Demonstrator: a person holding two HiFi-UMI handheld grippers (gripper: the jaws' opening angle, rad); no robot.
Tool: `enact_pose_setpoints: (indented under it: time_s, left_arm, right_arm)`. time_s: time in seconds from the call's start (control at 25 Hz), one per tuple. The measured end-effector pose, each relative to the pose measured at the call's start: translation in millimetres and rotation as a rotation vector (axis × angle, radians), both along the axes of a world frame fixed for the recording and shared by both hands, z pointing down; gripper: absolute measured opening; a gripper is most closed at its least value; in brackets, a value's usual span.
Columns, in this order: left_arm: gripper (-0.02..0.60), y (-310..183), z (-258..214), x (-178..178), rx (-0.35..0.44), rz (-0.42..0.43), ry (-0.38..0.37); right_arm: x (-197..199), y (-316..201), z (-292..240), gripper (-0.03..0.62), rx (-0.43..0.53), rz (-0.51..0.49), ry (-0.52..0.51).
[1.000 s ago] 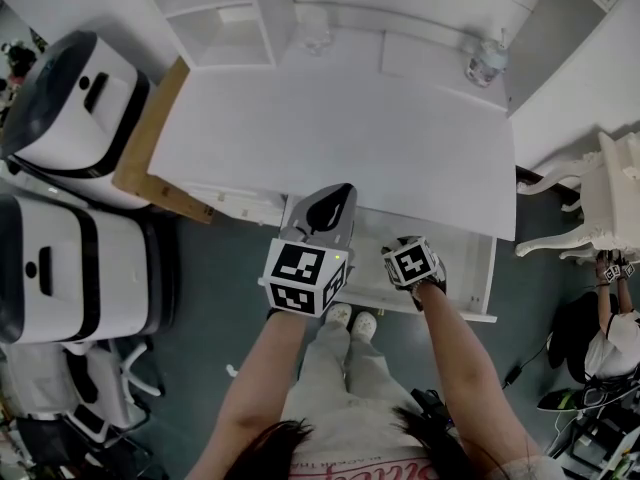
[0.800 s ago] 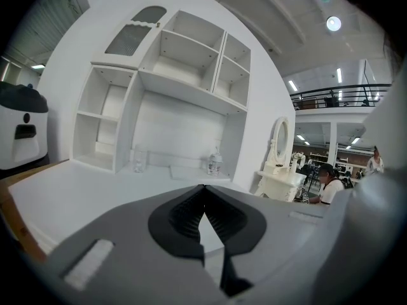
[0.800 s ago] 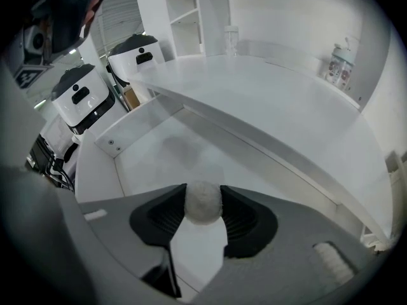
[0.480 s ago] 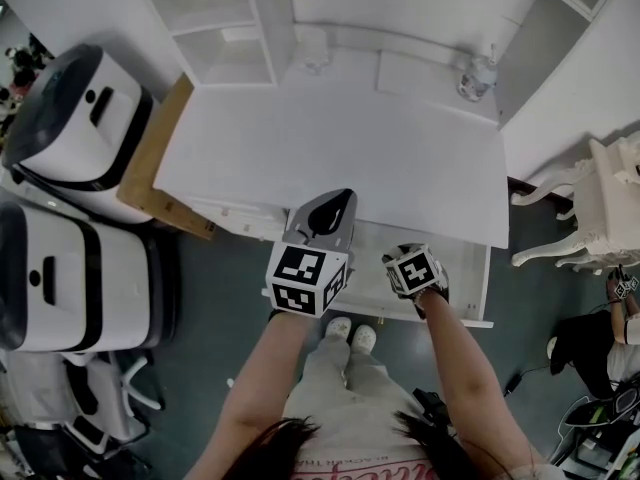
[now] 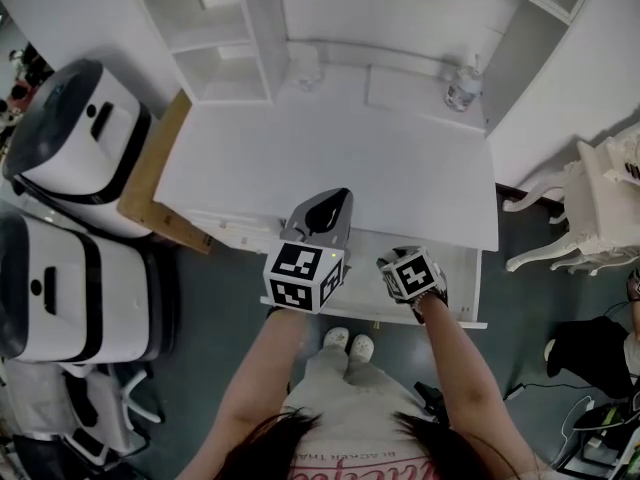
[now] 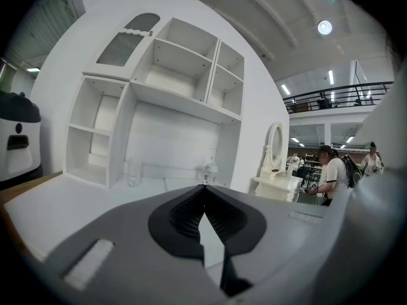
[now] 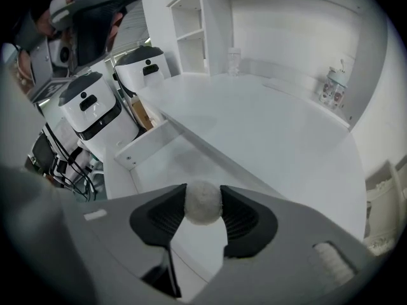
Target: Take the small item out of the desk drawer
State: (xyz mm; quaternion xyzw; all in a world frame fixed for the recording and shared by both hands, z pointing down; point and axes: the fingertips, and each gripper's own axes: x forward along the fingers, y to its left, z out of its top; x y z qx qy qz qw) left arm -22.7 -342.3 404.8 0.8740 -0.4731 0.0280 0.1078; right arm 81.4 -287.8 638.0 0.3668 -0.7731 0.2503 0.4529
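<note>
A small white fuzzy ball [image 7: 202,203] is pinched between the pads of my right gripper [image 7: 202,204], which is shut on it above the open white drawer [image 7: 154,155]. In the head view the right gripper [image 5: 405,266] hovers over that drawer [image 5: 470,280], which sticks out under the white desk's [image 5: 330,158] front edge; the ball is hidden there by the marker cube. My left gripper [image 5: 337,201] is held beside it to the left, over the desk's front edge. Its jaws are shut with nothing between them, as the left gripper view [image 6: 203,190] shows.
Two white-and-black machines [image 5: 70,128] [image 5: 60,280] stand left of the desk, next to a wooden board [image 5: 150,173]. A shelf unit [image 5: 215,38], a glass [image 5: 305,68] and a bottle [image 5: 462,86] sit at the desk's back. White furniture [image 5: 590,208] stands at the right.
Both grippers keep nearly the same place and grip. The head view has tilted, so more of the shelf unit shows and the desk sits a little lower in the picture.
</note>
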Motion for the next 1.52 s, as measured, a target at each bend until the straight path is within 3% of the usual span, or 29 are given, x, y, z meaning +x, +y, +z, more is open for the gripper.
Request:
enact_pose_setpoints:
  time_s: [0.28, 0.8, 1.52]
  left_arm:
    - [0.0, 1.1, -16.3, 4.9, 0.029, 0.017, -0.008]
    - [0.0, 0.6, -52.0, 17.5, 0.107, 0.03, -0.004]
    - [-0.001, 5.3, -94.5, 25.0, 0.205, 0.022, 0.004]
  right_arm:
    - [-1.6, -2.5, -32.0, 0.163, 0.049, -0.018, -0.026]
    - [8.2, -14.5, -108.8, 0.163, 0.232, -0.004, -0.106]
    - [18.8, -18.6, -237.4, 0.163, 0.559, 0.04, -0.215]
